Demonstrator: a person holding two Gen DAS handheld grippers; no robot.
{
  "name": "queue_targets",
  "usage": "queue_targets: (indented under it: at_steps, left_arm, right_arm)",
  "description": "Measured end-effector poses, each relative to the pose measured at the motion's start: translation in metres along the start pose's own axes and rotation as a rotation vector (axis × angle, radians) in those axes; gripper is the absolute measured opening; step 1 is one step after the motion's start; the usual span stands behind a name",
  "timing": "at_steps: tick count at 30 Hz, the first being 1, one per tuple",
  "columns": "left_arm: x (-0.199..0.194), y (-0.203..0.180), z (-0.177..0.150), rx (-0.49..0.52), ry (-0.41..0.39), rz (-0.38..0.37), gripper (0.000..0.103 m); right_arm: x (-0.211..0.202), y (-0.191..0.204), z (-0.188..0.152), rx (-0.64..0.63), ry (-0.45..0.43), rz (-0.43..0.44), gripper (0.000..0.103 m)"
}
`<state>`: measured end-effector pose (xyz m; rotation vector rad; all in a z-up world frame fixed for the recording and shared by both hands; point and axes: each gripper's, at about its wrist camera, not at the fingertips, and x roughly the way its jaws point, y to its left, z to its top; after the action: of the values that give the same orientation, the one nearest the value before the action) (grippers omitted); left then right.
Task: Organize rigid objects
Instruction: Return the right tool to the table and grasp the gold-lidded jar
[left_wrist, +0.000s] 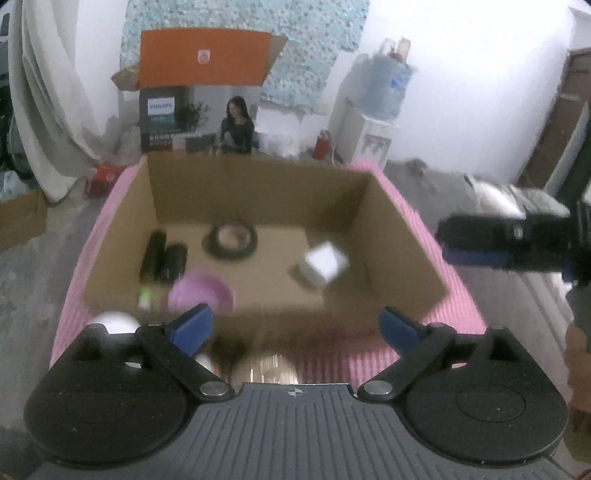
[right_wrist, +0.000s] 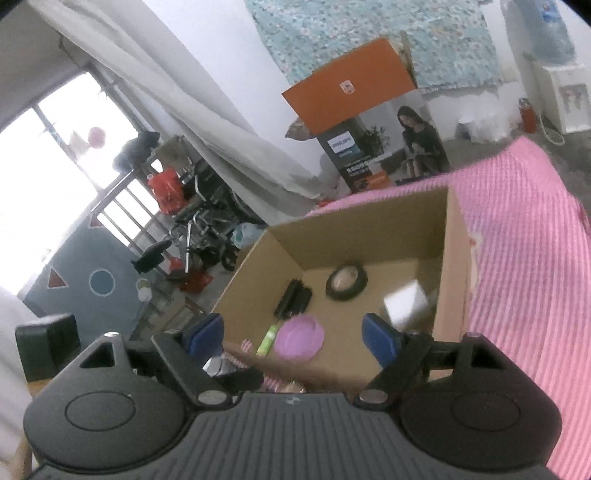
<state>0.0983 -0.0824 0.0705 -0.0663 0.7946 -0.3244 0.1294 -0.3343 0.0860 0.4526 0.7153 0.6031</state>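
An open cardboard box (left_wrist: 402, 236) stands on a pink striped cloth (left_wrist: 454, 295). Inside it lie a black tape roll (left_wrist: 233, 240), two black cylinders (left_wrist: 162, 258), a pink round lid (left_wrist: 201, 293), a small green item (left_wrist: 144, 297) and a blurred, tilted white cube (left_wrist: 325, 264). My left gripper (left_wrist: 295, 328) hangs open over the box's near edge with nothing between its fingers. My right gripper (right_wrist: 291, 330) is open too, above the near corner of the box (right_wrist: 454, 236). Its view shows the tape roll (right_wrist: 346, 282), pink lid (right_wrist: 299, 338) and white cube (right_wrist: 404, 304) below it.
A white round object (left_wrist: 110, 321) and a shiny round object (left_wrist: 266, 369) lie on the cloth just before the box. Behind stand an orange-lidded carton (left_wrist: 199, 110), a red bottle (left_wrist: 322, 144) and a water dispenser (left_wrist: 373, 129). Curtains (right_wrist: 184, 122) and clutter fill the left.
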Motion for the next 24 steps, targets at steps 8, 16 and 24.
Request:
queue_targets:
  at_steps: [8, 16, 24]
  left_arm:
    - [0.009, -0.005, -0.054, 0.096, 0.05, 0.045, 0.098]
    - [0.028, 0.001, -0.072, 0.179, 0.033, 0.099, 0.095]
    - [0.046, 0.008, -0.076, 0.175, 0.063, 0.079, 0.079]
  right_arm:
    - [0.006, 0.002, -0.054, 0.092, 0.024, 0.014, 0.084]
    - [0.048, -0.002, -0.078, 0.165, 0.111, 0.007, 0.084]
    - [0.087, -0.013, -0.078, 0.188, 0.164, -0.005, 0.067]
